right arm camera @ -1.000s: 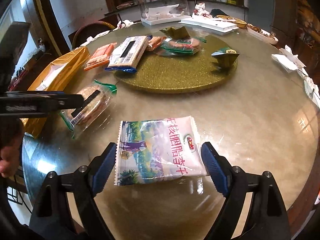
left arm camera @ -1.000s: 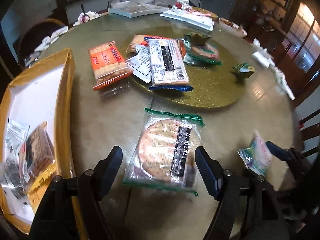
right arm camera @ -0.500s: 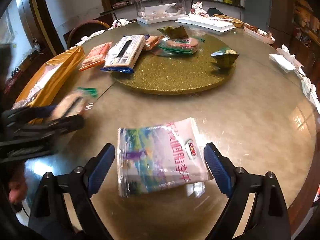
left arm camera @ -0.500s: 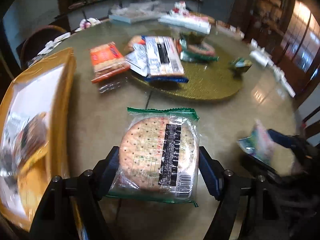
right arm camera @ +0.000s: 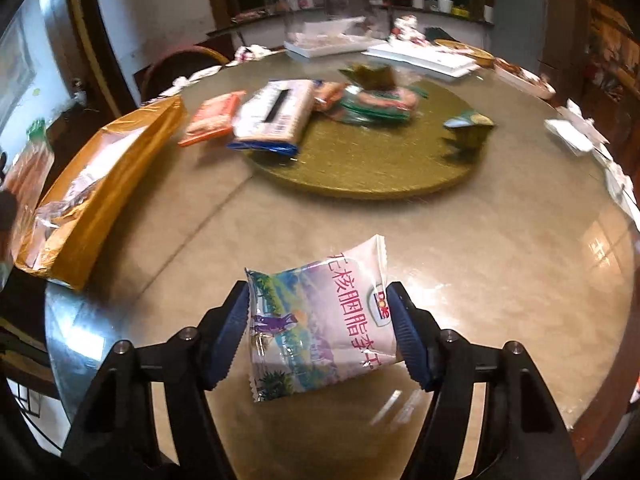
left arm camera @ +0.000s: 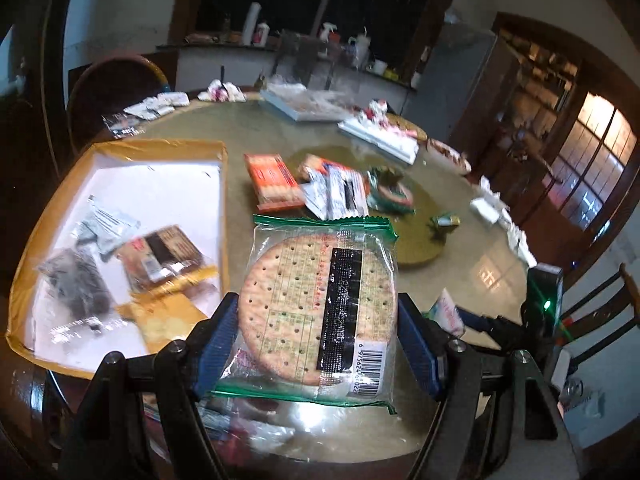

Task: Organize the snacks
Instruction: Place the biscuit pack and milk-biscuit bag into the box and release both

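Round cracker in clear green-edged wrapper (left arm camera: 318, 308) clamped across its width between left fingers (left arm camera: 218, 340), gold-rimmed white tray (left arm camera: 222, 204) just leftward. White plum pouch (right arm camera: 320, 320) pinched likewise by right fingers (right arm camera: 410, 344), tray farther left, seemingly.

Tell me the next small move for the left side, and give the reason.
Probably carry the cracker packet leftward over the gold box and let go. The left hand-held gripper already clamps it clear of the table, and the box beside it already holds other snack packets, so it looks like the collecting place.
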The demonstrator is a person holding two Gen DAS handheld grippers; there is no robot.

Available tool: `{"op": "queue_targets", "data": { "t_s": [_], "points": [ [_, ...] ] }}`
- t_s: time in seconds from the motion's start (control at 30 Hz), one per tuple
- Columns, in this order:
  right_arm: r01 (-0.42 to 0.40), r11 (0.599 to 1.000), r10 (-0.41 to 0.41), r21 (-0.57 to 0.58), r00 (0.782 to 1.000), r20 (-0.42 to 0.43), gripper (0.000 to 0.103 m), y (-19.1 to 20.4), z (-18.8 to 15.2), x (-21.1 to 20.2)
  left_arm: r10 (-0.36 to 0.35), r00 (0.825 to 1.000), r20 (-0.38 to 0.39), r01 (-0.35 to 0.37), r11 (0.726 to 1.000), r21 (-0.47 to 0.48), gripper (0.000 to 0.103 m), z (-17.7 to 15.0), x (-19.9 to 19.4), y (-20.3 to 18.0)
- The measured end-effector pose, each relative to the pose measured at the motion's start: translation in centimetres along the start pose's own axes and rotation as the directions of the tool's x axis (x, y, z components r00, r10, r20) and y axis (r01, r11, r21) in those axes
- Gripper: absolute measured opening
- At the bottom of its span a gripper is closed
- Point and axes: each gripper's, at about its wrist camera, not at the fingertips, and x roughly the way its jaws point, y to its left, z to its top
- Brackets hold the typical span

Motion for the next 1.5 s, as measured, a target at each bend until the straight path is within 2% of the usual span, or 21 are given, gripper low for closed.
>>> {"op": "queue_targets", "data": {
  "t_s": [0.07, 0.13, 0.23, 0.4, 0.53, 0.67, 0.73, 0.77, 0.83, 0.9, 1.03, 1.1, 1.17, 1.23, 1.27, 1.37, 1.5],
  "points": [
    [-0.018, 1.000, 0.018, -0.009, 1.000, -0.001, 0.068, 0.8, 0.2, 0.3, 0.015, 1.000, 0.009, -0.015, 1.000, -0.021, 0.076, 0.4, -0.1, 1.1],
    [-0.081, 0.997, 0.081, -0.020, 0.997, 0.012, 0.067, 2.0, 0.7, -0.1, 0.030, 0.999, 0.032, -0.029, 0.998, -0.054, 0.076, 1.0, -0.8, 2.8],
    [-0.158, 0.985, 0.160, -0.064, 0.986, 0.037, 0.067, 4.8, 2.2, -1.0, 0.097, 0.992, 0.077, -0.089, 0.990, -0.105, 0.076, 2.7, -2.2, 5.9],
    [-0.299, 0.939, 0.310, -0.168, 0.950, 0.044, 0.067, 10.7, 5.6, -1.3, 0.183, 0.975, 0.126, -0.161, 0.973, -0.167, 0.076, 5.1, -2.9, 10.8],
    [-0.380, 0.892, 0.393, -0.245, 0.919, 0.006, 0.067, 15.7, 8.9, 0.5, 0.229, 0.967, 0.115, -0.204, 0.960, -0.193, 0.076, 7.6, -1.5, 14.4],
    [-0.398, 0.866, 0.405, -0.303, 0.913, -0.041, 0.067, 20.0, 11.7, 3.4, 0.223, 0.973, 0.059, -0.206, 0.955, -0.214, 0.076, 9.9, 1.1, 17.8],
    [-0.393, 0.861, 0.393, -0.324, 0.917, -0.069, 0.068, 21.9, 13.0, 5.6, 0.217, 0.976, 0.005, -0.210, 0.951, -0.227, 0.076, 10.8, 3.3, 19.6],
    [-0.387, 0.861, 0.382, -0.330, 0.921, -0.082, 0.068, 22.6, 13.4, 6.5, 0.223, 0.975, -0.016, -0.221, 0.949, -0.227, 0.076, 10.8, 3.9, 19.8],
    [-0.373, 0.860, 0.361, -0.349, 0.927, -0.102, 0.068, 23.9, 14.1, 8.5, 0.272, 0.959, -0.073, -0.281, 0.938, -0.204, 0.076, 11.3, 5.9, 20.6],
    [-0.355, 0.865, 0.332, -0.355, 0.935, -0.126, 0.068, 24.7, 14.6, 10.2, 0.277, 0.954, -0.115, -0.295, 0.935, -0.197, 0.076, 11.6, 7.3, 21.2],
    [-0.315, 0.868, 0.276, -0.384, 0.949, -0.154, 0.072, 25.5, 14.9, 12.1, 0.279, 0.946, -0.162, -0.308, 0.931, -0.195, 0.076, 12.2, 9.0, 22.1],
    [-0.305, 0.872, 0.262, -0.383, 0.951, -0.163, 0.077, 25.5, 14.8, 12.6, 0.273, 0.938, -0.215, -0.314, 0.931, -0.188, 0.076, 12.3, 10.4, 22.4],
    [-0.322, 0.876, 0.282, -0.360, 0.946, -0.159, 0.078, 25.1, 14.8, 12.8, 0.250, 0.937, -0.243, -0.299, 0.934, -0.193, 0.076, 12.1, 11.0, 22.8],
    [-0.331, 0.878, 0.292, -0.347, 0.943, -0.159, 0.079, 24.9, 14.9, 12.7, 0.195, 0.941, -0.278, -0.263, 0.936, -0.235, 0.076, 11.9, 11.5, 23.6],
    [-0.328, 0.880, 0.294, -0.342, 0.944, -0.150, 0.080, 24.7, 15.0, 12.5, 0.188, 0.941, -0.283, -0.264, 0.928, -0.261, 0.076, 11.8, 11.3, 24.0],
    [-0.369, 0.878, 0.348, -0.304, 0.929, -0.124, 0.080, 23.7, 15.0, 11.2, 0.233, 0.950, -0.210, -0.287, 0.917, -0.278, 0.076, 11.7, 9.2, 23.5],
    [-0.415, 0.879, 0.416, -0.233, 0.908, -0.048, 0.080, 21.5, 15.1, 8.4, 0.327, 0.941, -0.081, -0.337, 0.923, -0.187, 0.079, 11.1, 5.3, 19.3]
  ]
}}
